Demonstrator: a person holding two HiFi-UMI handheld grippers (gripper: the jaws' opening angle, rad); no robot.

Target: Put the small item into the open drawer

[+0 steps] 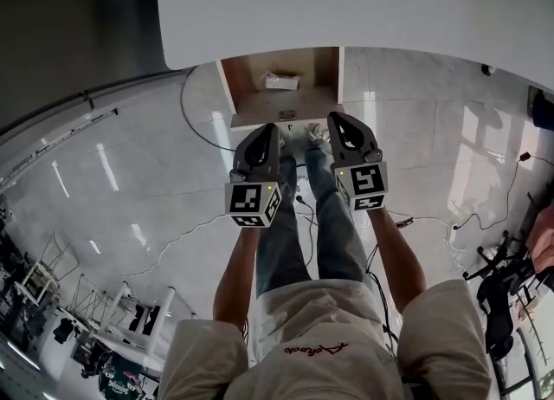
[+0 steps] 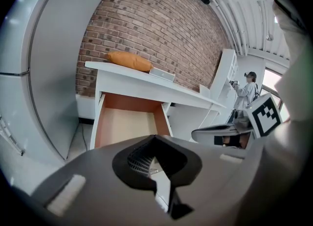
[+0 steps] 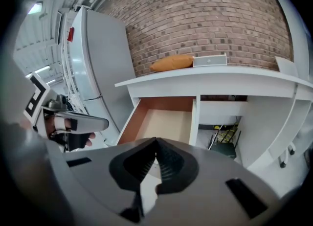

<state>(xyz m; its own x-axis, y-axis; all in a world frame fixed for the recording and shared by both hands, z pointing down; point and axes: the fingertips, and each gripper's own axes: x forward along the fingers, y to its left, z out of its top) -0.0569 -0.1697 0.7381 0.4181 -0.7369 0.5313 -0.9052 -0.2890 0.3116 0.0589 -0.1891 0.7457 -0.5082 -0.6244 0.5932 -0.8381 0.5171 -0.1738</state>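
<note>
The open wooden drawer sticks out from under the white desk. A small white item lies inside it, toward the desk side. Both grippers hang side by side just in front of the drawer's front panel. My left gripper is shut with nothing in it, and so is my right gripper. In the left gripper view the jaws meet in front of the drawer. The right gripper view shows the same with its jaws and the drawer. In neither view can I make out the item.
An orange cushion and a flat white box lie on the desk top. A tall white fridge stands left of the desk. Cables run over the glossy floor. A person stands far off.
</note>
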